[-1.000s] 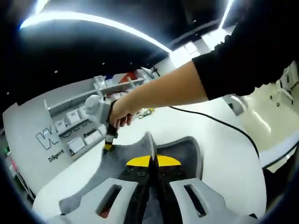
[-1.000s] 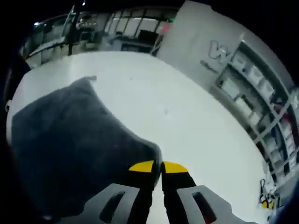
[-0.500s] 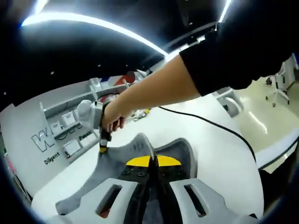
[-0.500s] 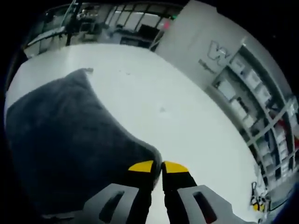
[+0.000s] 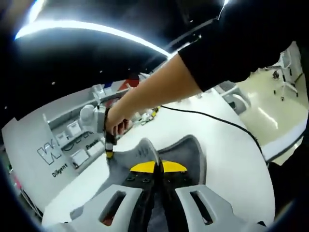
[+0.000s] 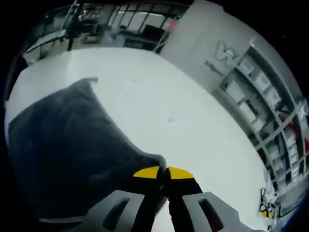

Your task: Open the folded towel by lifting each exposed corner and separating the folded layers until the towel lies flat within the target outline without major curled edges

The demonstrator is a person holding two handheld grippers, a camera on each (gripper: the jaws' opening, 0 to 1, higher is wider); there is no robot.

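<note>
Both tools pinch corners of the grey towel.

Towel runs off the view's lower-left edge.

A dark grey towel of fuzzy pile is spreading over a white table, its near corner rising to a peak. In the left gripper view the towel is arching upward in a curved, lifted fold.
</note>
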